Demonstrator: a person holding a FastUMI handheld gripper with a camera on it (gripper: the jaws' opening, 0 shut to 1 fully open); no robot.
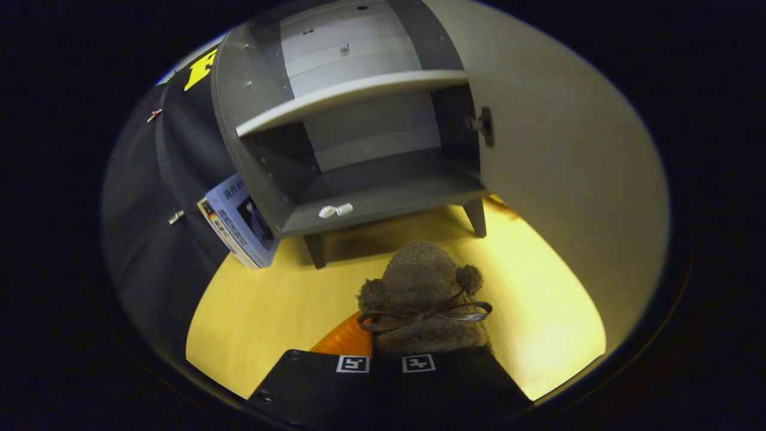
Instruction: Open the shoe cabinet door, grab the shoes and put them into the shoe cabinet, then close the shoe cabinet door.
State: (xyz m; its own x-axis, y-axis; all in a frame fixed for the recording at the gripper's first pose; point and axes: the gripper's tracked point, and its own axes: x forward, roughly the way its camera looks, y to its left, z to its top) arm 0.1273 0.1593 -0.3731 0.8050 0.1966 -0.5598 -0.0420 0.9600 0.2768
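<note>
The gripper is closed on the shoe, a brown fuzzy slipper with two pom-poms and a ribbon bow, which extends from the fingers toward 12 o'clock; the two marker blocks sit nearly together, so the fingers appear clamped on the heel end, although the contact itself is hidden beneath the shoe. The shoe is held above the yellow bench, with an orange object partly visible just beside it at 9 o'clock. The shoe cabinet stands beyond the shoe at 12 o'clock on short legs, with the door swung open at 2 o'clock and a hinge fitting visible at its inner edge. The shelf divides the interior into an upper and a lower compartment; both appear free of shoes. A stack of books leans against the cabinet side at 10 o'clock. Judged status: door opened, shoe grasped, insertion pending. Hazards: the toe may strike the front lip of the bottom panel if the approach is too low, pushing the cabinet or levering the shoe out of the grasp. The soft, pliable body may sag or slip under a heel-only grip. A drift toward 2 o'clock may catch the door and swing it partly shut. The loose ribbon may snag on the shelf edge.
</note>
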